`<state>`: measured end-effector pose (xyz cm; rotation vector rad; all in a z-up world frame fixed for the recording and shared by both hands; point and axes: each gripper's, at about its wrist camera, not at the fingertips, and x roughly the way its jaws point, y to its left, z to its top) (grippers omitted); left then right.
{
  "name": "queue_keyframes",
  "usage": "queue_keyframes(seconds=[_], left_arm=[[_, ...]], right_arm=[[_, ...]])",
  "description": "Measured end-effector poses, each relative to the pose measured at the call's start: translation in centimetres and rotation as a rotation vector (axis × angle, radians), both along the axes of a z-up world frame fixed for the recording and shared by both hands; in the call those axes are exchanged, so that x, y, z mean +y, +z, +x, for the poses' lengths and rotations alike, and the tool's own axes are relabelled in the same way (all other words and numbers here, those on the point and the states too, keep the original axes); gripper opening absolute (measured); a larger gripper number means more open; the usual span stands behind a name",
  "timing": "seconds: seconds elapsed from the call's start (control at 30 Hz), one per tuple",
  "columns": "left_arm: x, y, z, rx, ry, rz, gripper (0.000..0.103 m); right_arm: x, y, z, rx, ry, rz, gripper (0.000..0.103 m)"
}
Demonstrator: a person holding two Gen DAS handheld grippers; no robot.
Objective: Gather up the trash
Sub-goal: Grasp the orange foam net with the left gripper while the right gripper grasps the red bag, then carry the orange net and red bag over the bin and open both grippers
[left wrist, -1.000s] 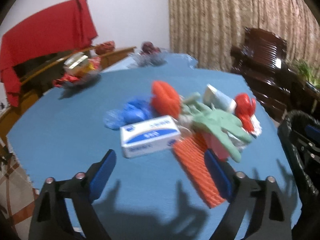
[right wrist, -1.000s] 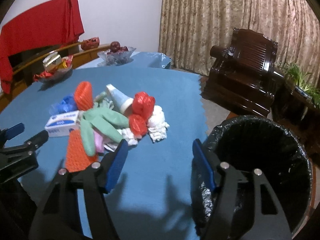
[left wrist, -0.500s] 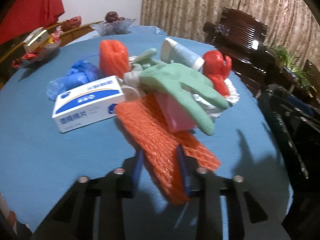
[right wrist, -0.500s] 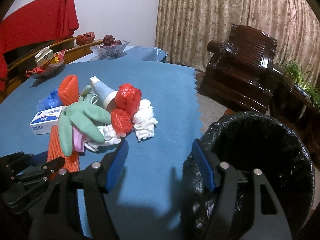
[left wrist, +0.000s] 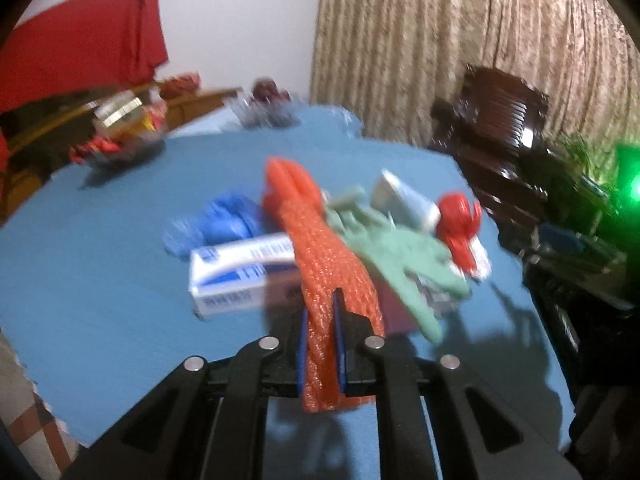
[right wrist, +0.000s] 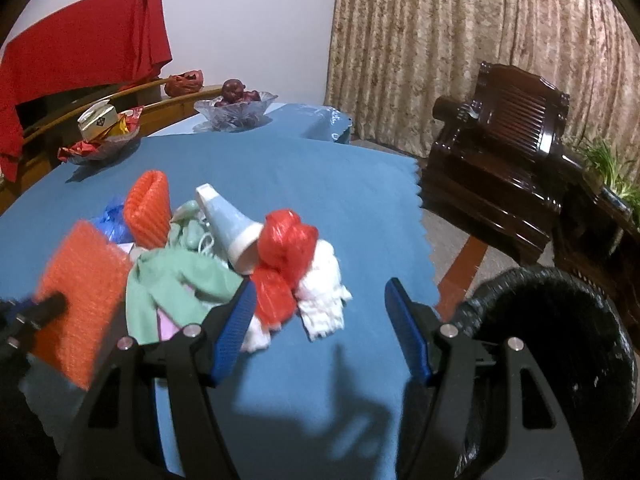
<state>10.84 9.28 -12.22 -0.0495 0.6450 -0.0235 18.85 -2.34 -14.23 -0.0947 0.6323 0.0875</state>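
Left gripper (left wrist: 320, 312): jaws have just been closing and now clamp the orange foam net (left wrist: 332, 280). Blue pads press it from both sides at lower centre of the left wrist view; the net's near end hangs below the pads, the rest runs up toward frame centre. View is motion-blurred.

Right gripper (right wrist: 320, 312): jaws stand wide, nothing between the pads, only bare blue tablecloth (right wrist: 280, 168) in the gap. Trash pile lies just above and left of its left finger.

Pile as seen in the right wrist view, centre-left: green glove (right wrist: 176, 280), red plastic bag (right wrist: 284, 256), white crumpled paper (right wrist: 324, 300), pale blue cone-shaped cup (right wrist: 230, 224) lying on its side, a second orange foam net (right wrist: 148, 208), blue plastic bag (right wrist: 112, 220) partly hidden behind it.

Left-view only: white and blue box (left wrist: 236, 272), left of the clamped net, beside the blue bag. In the right view the held net covers that spot.

Right-view only: black-lined trash bin (right wrist: 560, 320) at lower right, off the table edge and just right of the right finger. Also the held net seen flat-on at far left, lifted above the cloth, with the left gripper's tip on it at the frame edge.

Background, both views: glass fruit bowl (right wrist: 236, 108) at upper centre, dark wooden chair (right wrist: 508, 140) at right.
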Motion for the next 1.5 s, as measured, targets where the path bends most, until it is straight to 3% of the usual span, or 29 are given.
queue_keyframes(seconds=[0.23,0.33,0.37,0.4,0.47,0.67,0.83,1.0,1.27,1.5], left_arm=[[-0.2,1.7,2.3,-0.058,-0.022,-0.026,0.011],[-0.6,1.9,3.2,-0.063,-0.033,-0.028,0.011],[-0.8,2.0,3.5,-0.062,-0.036,-0.031,0.011],[-0.9,2.0,3.7,-0.061,-0.038,-0.031,0.011],[-1.1,2.0,3.7,-0.063,-0.041,-0.028,0.011],[-1.5,3.1,3.3,-0.076,-0.047,-0.017,0.011],[-2.4,4.2,2.5,-0.097,-0.068,-0.015,0.011],[-4.1,5.1,1.9,-0.103,-0.103,-0.023,0.011],[-9.3,5.8,0.7,-0.090,-0.247,-0.050,0.011],[-15.5,5.5,0.4,-0.074,-0.387,-0.074,0.011]], right_arm=[[1.3,-0.9,3.3,0.047,0.030,0.024,0.053],[1.8,-1.2,4.4,0.065,0.059,0.026,0.041],[2.0,-1.3,4.6,0.075,0.065,0.022,0.032],[2.1,-1.5,4.9,0.090,0.074,0.024,0.018],[2.1,-1.6,5.2,0.113,0.099,0.045,0.004],[1.9,0.6,3.4,0.044,0.147,0.102,0.002],[0.5,4.1,0.7,-0.022,0.183,0.187,0.002],[-1.3,6.5,-2.3,-0.065,0.180,0.199,0.002],[-8.0,8.9,-6.5,-0.094,0.058,0.189,0.002],[-14.3,8.1,-9.4,-0.085,-0.097,0.125,0.002]])
